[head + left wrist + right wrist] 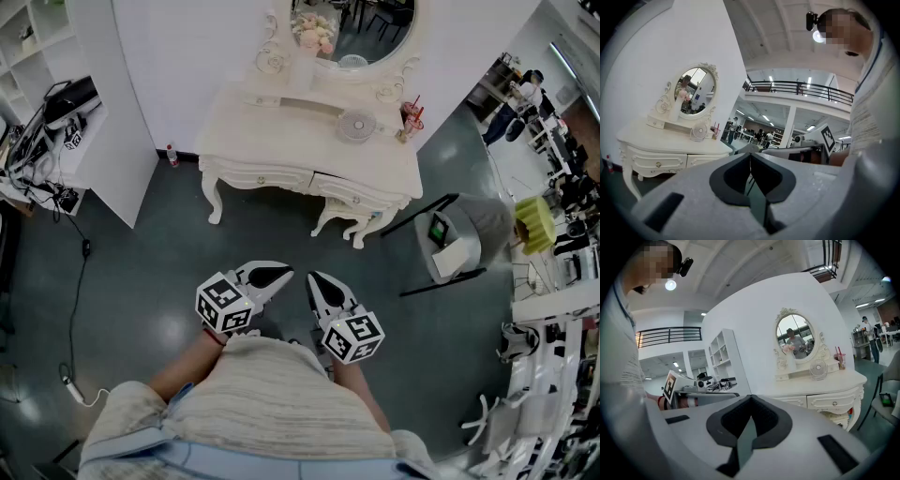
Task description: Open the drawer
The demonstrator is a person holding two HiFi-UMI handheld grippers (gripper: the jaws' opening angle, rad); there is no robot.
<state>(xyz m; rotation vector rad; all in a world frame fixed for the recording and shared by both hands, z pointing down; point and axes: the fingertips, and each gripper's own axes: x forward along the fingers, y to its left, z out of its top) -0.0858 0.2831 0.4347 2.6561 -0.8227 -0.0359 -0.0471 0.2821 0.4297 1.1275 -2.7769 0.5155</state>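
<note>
At the far left of my head view, a desk (37,155) carries a tangle of cables, and a small bottle (172,155) stands on the floor by the wall. Next comes the white table (272,127) with its oval mirror (356,28) against the wall. Its left drawer (260,177) is flush with the front, knob showing.

The left gripper (284,275) sits close to my operator's body, well apart from the table, pointing toward it. In the left gripper view (750,154) the jaw tips meet with nothing between them, so that claw is closed and empty. Just beside it, the right gripper (314,278) is angled slightly downward. Its own view (750,397) shows the tips pressed together too, with nothing held.

A stool (342,217) is tucked under the table's right part. Above it the right drawer (354,195) is also pushed fully in. On the tabletop are a small round fan (356,125) and, near the right corner, a cup (411,117) with straws. Right of the table stands a grey chair (483,220).
</note>
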